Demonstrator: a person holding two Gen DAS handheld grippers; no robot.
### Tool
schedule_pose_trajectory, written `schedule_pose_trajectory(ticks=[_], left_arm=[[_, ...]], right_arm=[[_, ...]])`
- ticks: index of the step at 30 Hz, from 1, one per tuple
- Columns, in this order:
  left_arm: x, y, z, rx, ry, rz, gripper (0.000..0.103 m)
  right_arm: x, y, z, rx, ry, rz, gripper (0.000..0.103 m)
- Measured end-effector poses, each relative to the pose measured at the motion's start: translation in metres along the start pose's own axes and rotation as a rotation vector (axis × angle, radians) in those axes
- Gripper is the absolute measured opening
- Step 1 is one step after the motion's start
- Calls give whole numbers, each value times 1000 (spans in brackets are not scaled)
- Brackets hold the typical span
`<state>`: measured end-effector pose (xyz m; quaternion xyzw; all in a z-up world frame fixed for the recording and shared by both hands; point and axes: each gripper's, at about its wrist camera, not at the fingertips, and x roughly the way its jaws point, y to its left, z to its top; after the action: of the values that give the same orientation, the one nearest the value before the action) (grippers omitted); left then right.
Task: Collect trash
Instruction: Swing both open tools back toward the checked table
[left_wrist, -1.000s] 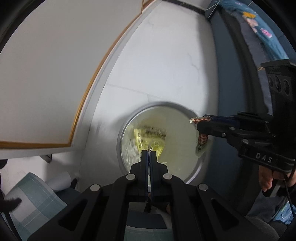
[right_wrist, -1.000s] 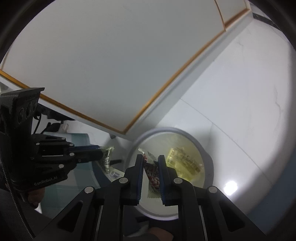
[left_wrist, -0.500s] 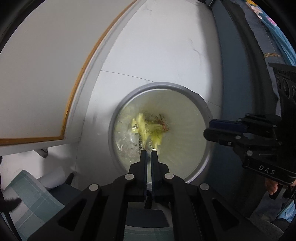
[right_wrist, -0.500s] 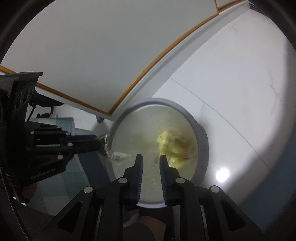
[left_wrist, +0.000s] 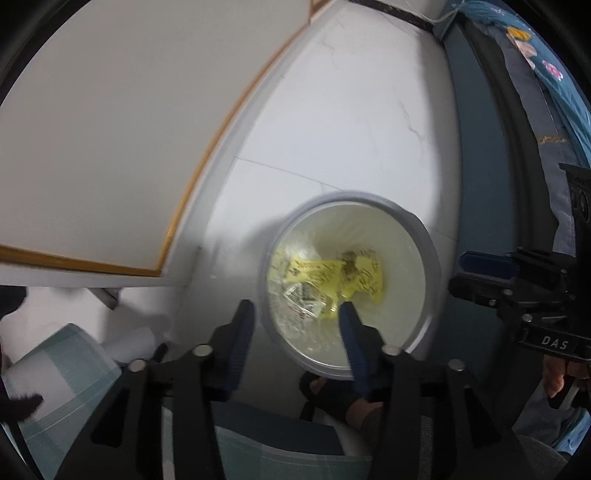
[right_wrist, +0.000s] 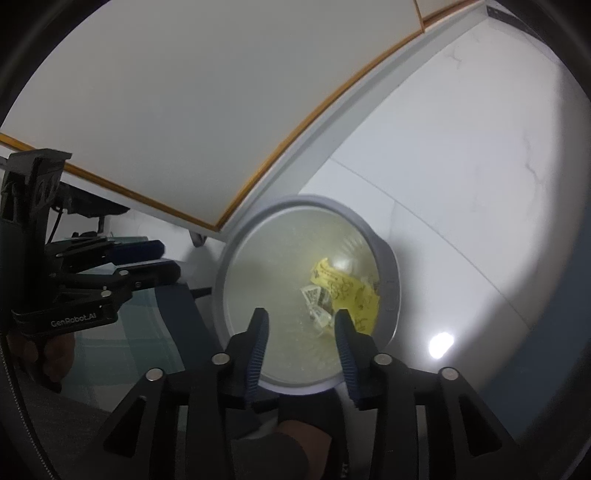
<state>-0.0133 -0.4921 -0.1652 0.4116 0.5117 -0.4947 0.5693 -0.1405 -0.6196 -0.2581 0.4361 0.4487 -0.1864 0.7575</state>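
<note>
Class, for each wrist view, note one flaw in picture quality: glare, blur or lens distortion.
Left wrist view: the fisheye lens bends the straight orange-edged panel into a curve, and the left gripper looks motion-smeared. Right wrist view: a bright glare spot sits on the glossy floor beside the bin; the corners fall dark.

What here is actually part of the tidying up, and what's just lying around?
Part of the job:
- round bin
- yellow wrapper and clear printed wrapper lying in it
- left gripper and right gripper, both open and empty above it

Just around:
- white tiled floor
- white panel with wood trim
- checked cloth
- patterned blue fabric
</note>
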Motion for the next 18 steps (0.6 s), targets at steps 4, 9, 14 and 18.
schedule_pose_trajectory(ticks=[4, 9, 14, 18], left_arm=[[-23, 5, -4, -16, -65, 34, 58], [-61, 22, -10, -100, -144, 111, 61], [-110, 34, -25, -169, -270, 143, 68], [-151, 40, -47, -219, -375, 172, 71]], right_arm=[[-13, 6, 5, 2, -37, 0, 46], [-41, 22, 16, -14, -99, 38, 58], [-79, 49, 26, -79, -172, 60, 64], [-107, 75, 29, -109, -236, 87, 66]])
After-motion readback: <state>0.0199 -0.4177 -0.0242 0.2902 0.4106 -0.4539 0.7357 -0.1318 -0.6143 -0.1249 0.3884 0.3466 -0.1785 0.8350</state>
